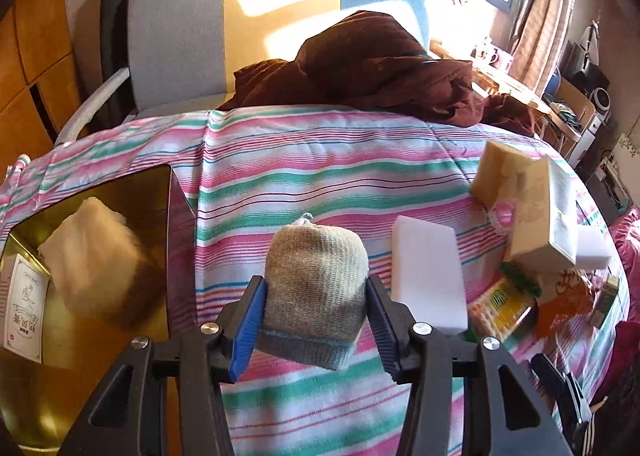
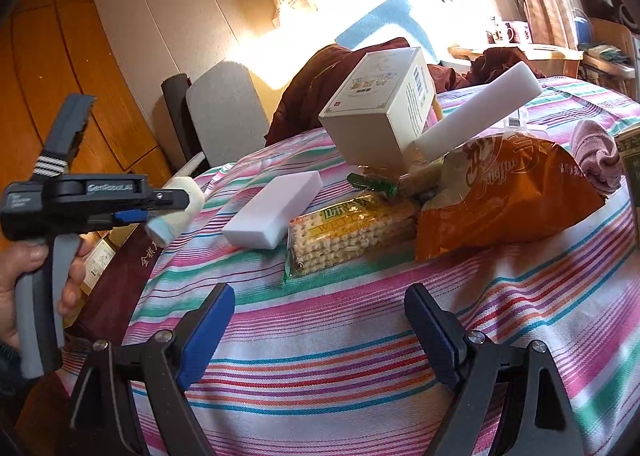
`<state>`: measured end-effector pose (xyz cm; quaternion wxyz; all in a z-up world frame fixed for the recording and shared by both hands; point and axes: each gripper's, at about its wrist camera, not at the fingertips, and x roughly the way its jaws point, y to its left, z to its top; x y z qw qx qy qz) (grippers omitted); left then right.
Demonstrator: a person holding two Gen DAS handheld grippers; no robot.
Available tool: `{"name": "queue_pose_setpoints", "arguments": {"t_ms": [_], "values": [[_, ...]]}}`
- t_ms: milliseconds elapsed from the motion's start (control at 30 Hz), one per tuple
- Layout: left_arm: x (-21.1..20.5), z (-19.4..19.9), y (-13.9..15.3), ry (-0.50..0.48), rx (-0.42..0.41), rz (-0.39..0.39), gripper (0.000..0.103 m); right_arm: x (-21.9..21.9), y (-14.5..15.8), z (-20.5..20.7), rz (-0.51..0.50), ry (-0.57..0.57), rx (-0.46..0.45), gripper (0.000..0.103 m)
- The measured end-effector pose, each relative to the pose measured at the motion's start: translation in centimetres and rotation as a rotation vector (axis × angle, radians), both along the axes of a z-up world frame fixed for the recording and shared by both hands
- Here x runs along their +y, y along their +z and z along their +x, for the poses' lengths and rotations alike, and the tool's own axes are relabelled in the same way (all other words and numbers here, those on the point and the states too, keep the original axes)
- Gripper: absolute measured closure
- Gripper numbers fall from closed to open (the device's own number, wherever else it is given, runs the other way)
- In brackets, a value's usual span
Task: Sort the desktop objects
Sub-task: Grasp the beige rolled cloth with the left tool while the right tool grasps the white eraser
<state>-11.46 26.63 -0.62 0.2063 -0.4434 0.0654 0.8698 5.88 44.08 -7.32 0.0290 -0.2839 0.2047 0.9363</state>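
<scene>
My left gripper (image 1: 316,304) is shut on a rolled beige-and-grey sock (image 1: 316,288), held just above the striped tablecloth (image 1: 304,176). In the right wrist view that sock (image 2: 180,208) shows in the left gripper (image 2: 172,202) at the table's left edge. A gold box (image 1: 100,192) lies open at the left with a cream cloth (image 1: 96,252) and a white carton (image 1: 24,300) inside. My right gripper (image 2: 320,316) stands open over bare cloth, short of a cracker pack (image 2: 348,232). A white sponge block (image 2: 276,208) lies beside the crackers.
A pile sits at the right: a cream carton (image 2: 380,112), a second white block (image 2: 480,116), an orange snack bag (image 2: 504,200), a pink cloth (image 2: 596,156). A brown jacket (image 1: 372,68) lies at the table's far side. A grey chair (image 1: 176,40) stands behind.
</scene>
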Motion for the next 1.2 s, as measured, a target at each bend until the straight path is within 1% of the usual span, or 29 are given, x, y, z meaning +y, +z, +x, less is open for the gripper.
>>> {"name": "queue_pose_setpoints", "arguments": {"t_ms": [100, 267, 367, 467, 567, 633, 767, 867, 1033, 1100, 1200], "values": [[-0.4, 3.5, 0.1, -0.051, 0.036, -0.008, 0.052, -0.2, 0.0, -0.1, 0.014, -0.003, -0.008, 0.015], [-1.2, 8.3, -1.2, -0.120, 0.071, -0.028, 0.052, -0.6, 0.1, -0.3, 0.048, -0.009, -0.027, 0.015], [-1.8, 10.3, -2.1, -0.142, 0.101, -0.021, 0.052, -0.9, 0.2, -0.5, 0.070, -0.012, -0.045, 0.015], [-2.1, 11.7, -3.0, -0.156, 0.158, -0.032, 0.052, -1.1, 0.4, -0.9, 0.094, -0.011, -0.076, 0.015], [-2.2, 12.5, -3.2, -0.165, 0.223, -0.032, 0.051, -1.6, 1.0, -1.6, 0.118, 0.009, -0.110, 0.018], [-2.3, 12.4, -3.3, -0.168, 0.244, -0.021, 0.051, -2.0, 1.8, -2.2, 0.115, 0.030, -0.110, 0.021], [-2.3, 12.4, -3.5, -0.178, 0.286, -0.009, 0.051, -3.1, 3.9, -4.6, 0.112, 0.078, -0.103, 0.022], [-2.4, 12.7, -3.4, -0.192, 0.312, 0.016, 0.051, -4.0, 4.8, -7.3, 0.130, 0.118, -0.134, 0.023], [-2.6, 13.1, -3.6, -0.206, 0.343, 0.037, 0.050, -4.5, 4.1, -11.9, 0.157, 0.126, -0.232, 0.022], [-2.7, 13.2, -3.6, -0.211, 0.353, 0.048, 0.049, -4.6, 3.5, -13.4, 0.171, 0.105, -0.274, 0.022], [-2.8, 13.3, -3.7, -0.214, 0.370, 0.057, 0.048, -4.6, 3.3, -14.9, 0.176, 0.098, -0.301, 0.018]]}}
